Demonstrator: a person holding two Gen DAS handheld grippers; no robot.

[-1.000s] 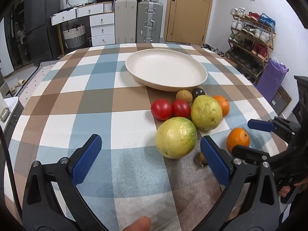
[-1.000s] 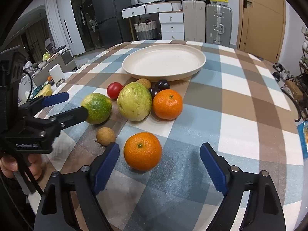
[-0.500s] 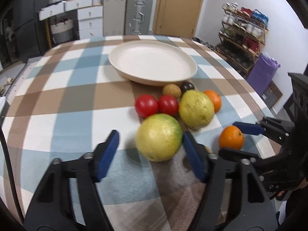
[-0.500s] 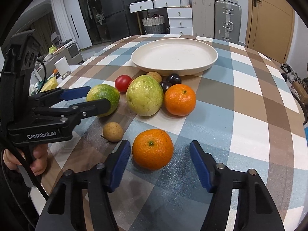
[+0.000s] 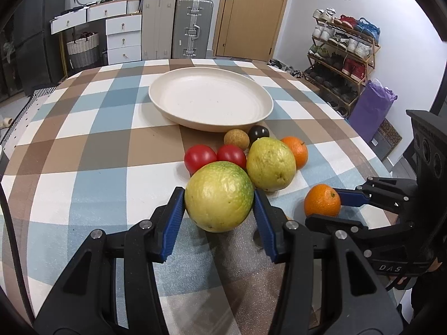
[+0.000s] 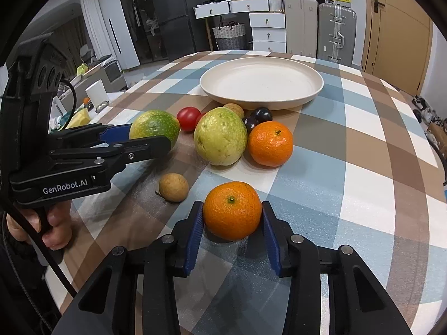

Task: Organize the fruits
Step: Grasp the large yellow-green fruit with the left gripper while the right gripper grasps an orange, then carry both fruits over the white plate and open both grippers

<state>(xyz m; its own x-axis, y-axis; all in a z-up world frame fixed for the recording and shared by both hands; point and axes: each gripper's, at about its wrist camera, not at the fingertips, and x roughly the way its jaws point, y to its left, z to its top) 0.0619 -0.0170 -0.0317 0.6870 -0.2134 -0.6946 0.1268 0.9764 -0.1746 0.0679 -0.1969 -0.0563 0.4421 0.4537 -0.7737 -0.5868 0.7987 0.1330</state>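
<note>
**Both hand-held grippers clamp fruit on a checked desk**

Checked cloth in blue, brown and white covers the desk (image 5: 83,167) that carries everything.

Left wrist view, nearest first: the left hand-held gripper (image 5: 219,209) pinches a large yellow-green fruit (image 5: 219,199) between its blue pads, one pad pressing each side at 9 and 3 o'clock. Just beyond it, at 1 o'clock, sits a paler yellow-green guava (image 5: 271,166), touching or nearly touching it. At 11 o'clock behind the held fruit are two red tomatoes (image 5: 200,157), side by side. Further on lie a small tan fruit (image 5: 236,139) and a small dark plum (image 5: 258,132), with an orange (image 5: 296,150) behind the guava at 2 o'clock. Farthest is a wide cream plate (image 5: 167,103), bare inside.

Right wrist view, nearest first: the right hand-held gripper (image 6: 232,217) squeezes a small orange mandarin (image 6: 232,209) resting on the desk, a pad against each side. At 10 o'clock, just apart from it, lies another small tan fruit (image 6: 173,187). Beyond are the guava, orange and dark plums, then the plate.

Suitcases (image 5: 192,28) and a white drawer unit (image 5: 123,37) stand against the far wall, beside a wooden door (image 5: 251,14).
</note>
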